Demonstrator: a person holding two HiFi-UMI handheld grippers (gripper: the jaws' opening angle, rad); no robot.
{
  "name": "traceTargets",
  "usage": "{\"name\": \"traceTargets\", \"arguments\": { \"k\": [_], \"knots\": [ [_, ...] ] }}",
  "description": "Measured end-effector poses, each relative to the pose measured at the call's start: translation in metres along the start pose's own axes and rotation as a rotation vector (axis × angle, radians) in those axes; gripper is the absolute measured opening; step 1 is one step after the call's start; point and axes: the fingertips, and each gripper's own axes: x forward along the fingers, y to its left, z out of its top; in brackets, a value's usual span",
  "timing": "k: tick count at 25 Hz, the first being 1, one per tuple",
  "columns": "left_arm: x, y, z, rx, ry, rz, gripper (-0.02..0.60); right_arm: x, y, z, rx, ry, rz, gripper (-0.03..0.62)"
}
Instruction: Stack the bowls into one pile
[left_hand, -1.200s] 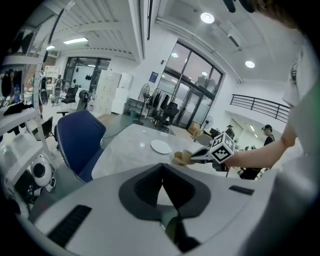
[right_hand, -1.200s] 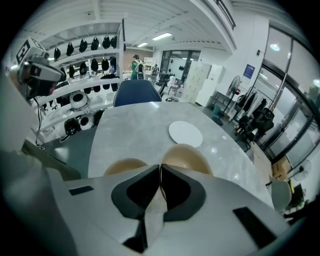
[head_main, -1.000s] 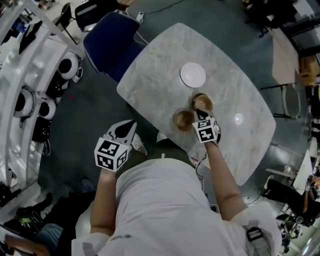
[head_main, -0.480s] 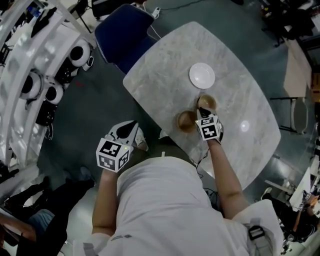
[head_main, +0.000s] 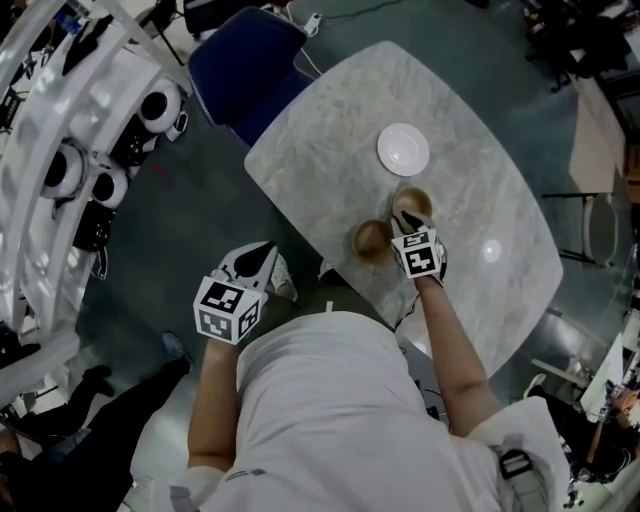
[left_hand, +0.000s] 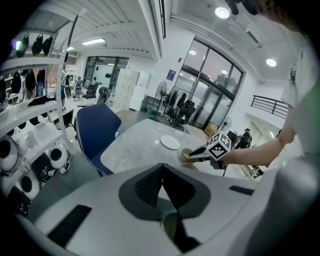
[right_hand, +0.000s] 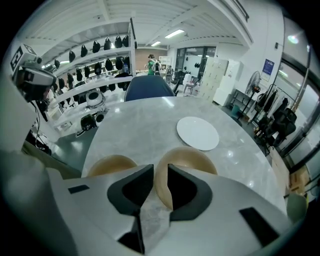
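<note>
Two tan bowls sit side by side on the marble table (head_main: 330, 130): the left bowl (head_main: 369, 240) (right_hand: 112, 164) and the right bowl (head_main: 412, 203) (right_hand: 195, 160). My right gripper (head_main: 408, 222) (right_hand: 160, 172) points steeply down at the right bowl's near rim. Its jaws are opening, with the rim between them and a gap showing the table. My left gripper (head_main: 258, 255) (left_hand: 161, 172) is shut and empty, held off the table's near-left edge beside the person's body.
A white plate (head_main: 403, 150) (right_hand: 197, 133) lies on the table beyond the bowls. A blue chair (head_main: 245, 70) stands at the table's far left end. White shelves with helmets (head_main: 60, 170) line the left side.
The right gripper has sunk a little at the right bowl. The left gripper has stayed put. The head camera's view has shifted slightly.
</note>
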Motion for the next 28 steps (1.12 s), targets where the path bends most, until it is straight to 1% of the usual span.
{"name": "traceTargets", "arguments": {
  "k": [4,11,17,22,28],
  "knots": [
    [0.003,0.0,0.004,0.01,0.003,-0.015,0.003,-0.007,0.001,0.002,0.014,-0.008,-0.001,0.106],
    [0.016,-0.005,0.012,0.037,0.014,-0.069,0.003,-0.027,0.004,0.002,0.066,-0.036,-0.019,0.107],
    [0.03,-0.015,0.016,0.074,0.039,-0.135,0.003,-0.052,0.014,-0.002,0.117,-0.069,-0.037,0.084],
    [0.048,-0.024,0.014,0.11,0.077,-0.185,0.003,-0.07,0.014,-0.008,0.181,-0.119,-0.057,0.069],
    [0.073,-0.042,0.005,0.158,0.138,-0.272,0.003,-0.096,0.026,-0.03,0.299,-0.15,-0.074,0.064]
  ]
}}
